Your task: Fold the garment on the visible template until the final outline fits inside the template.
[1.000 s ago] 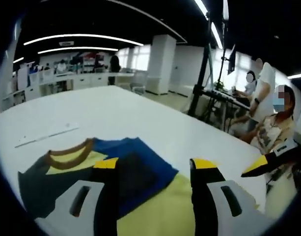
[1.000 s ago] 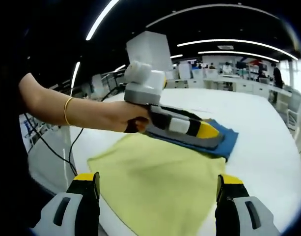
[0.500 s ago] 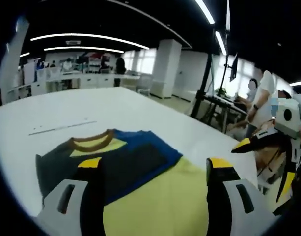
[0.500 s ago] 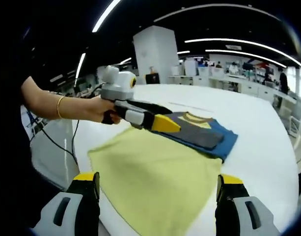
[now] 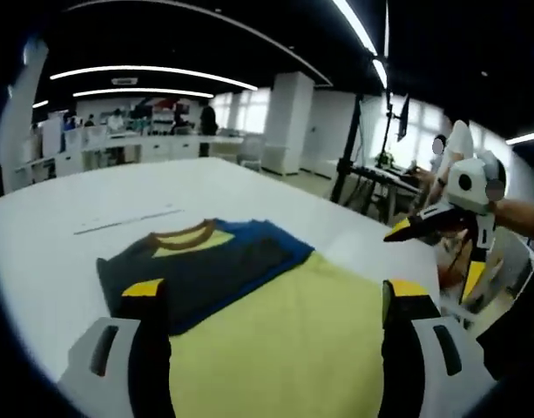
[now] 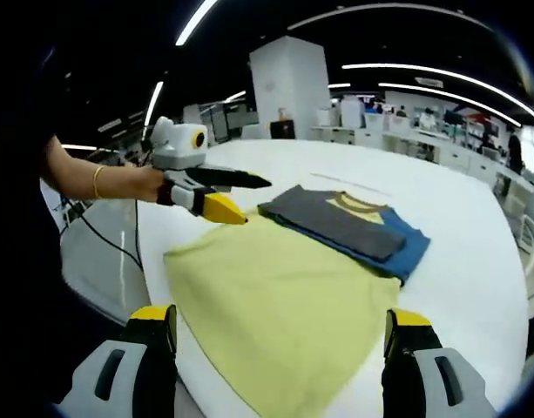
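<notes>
A garment lies flat on the white table [image 5: 49,261]. Its big yellow part [image 5: 284,331] is nearest me, and a dark grey and blue part [image 5: 206,266] with a brown collar [image 5: 181,235] is folded at the far end. My left gripper [image 5: 275,296] hovers open over the yellow part, holding nothing. The right gripper [image 5: 432,257] comes in from the right, held in a hand. In the right gripper view the yellow cloth [image 6: 275,296] and grey fold [image 6: 336,222] spread before my open right gripper [image 6: 280,322]. The left gripper [image 6: 253,200] hangs beside the garment's left edge, jaws apart.
A thin pale strip [image 5: 127,220] lies on the table beyond the collar. People sit at desks [image 5: 458,165] past the table's right edge, near a dark stand [image 5: 349,148]. A cable [image 6: 105,248] hangs off the table edge by the person's arm [image 6: 101,178].
The left gripper has lifted off the folded grey part and drawn back toward the person, clear of the cloth. The garment lies as before. The right gripper has barely moved.
</notes>
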Tool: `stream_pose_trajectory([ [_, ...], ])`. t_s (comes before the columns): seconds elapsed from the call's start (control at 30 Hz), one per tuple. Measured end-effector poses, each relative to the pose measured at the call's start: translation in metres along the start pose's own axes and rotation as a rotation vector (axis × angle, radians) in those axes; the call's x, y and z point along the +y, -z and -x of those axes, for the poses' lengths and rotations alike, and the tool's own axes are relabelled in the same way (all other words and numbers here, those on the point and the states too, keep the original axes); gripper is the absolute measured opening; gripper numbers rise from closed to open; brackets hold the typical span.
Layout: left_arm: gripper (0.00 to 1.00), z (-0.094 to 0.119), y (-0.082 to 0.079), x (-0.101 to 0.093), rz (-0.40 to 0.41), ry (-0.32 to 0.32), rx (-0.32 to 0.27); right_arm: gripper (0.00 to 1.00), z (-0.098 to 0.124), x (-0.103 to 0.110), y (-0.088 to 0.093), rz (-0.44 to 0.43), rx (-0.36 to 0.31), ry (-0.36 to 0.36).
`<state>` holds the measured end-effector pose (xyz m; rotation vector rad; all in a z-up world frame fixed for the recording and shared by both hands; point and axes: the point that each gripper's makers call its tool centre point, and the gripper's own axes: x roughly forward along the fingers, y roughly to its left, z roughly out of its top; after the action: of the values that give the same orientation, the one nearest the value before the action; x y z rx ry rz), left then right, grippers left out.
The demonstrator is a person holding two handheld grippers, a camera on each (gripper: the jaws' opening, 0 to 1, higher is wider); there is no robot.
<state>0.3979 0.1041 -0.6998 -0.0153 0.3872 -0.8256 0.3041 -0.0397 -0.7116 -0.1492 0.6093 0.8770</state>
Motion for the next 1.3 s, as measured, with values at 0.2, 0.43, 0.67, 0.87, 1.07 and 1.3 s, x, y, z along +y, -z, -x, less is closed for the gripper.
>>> stream_pose_trajectory([
  [0.2,0.99,0.023,0.01,0.004,-0.004,0.0,0.005,0.99,0.0,0.003,0.007,0.021,0.033,-0.017],
  [0.43,0.99,0.047,0.029,-0.006,-0.045,0.043,0.061,0.99,-0.005,0.006,0.015,0.041,0.06,-0.03],
  [0.67,0.96,0.07,0.051,-0.011,-0.064,0.06,0.117,0.99,-0.006,0.009,0.027,0.053,0.1,-0.044],
  [0.87,0.92,0.087,0.074,-0.016,-0.071,0.061,0.175,0.94,-0.002,0.008,0.042,0.089,0.145,-0.043],
  [1.07,0.86,0.102,0.09,-0.017,-0.087,0.048,0.213,0.88,0.003,0.009,0.06,0.132,0.206,-0.051],
  [1.3,0.73,0.119,0.113,-0.026,-0.141,0.077,0.293,0.77,0.007,0.01,0.079,0.165,0.266,-0.051],
])
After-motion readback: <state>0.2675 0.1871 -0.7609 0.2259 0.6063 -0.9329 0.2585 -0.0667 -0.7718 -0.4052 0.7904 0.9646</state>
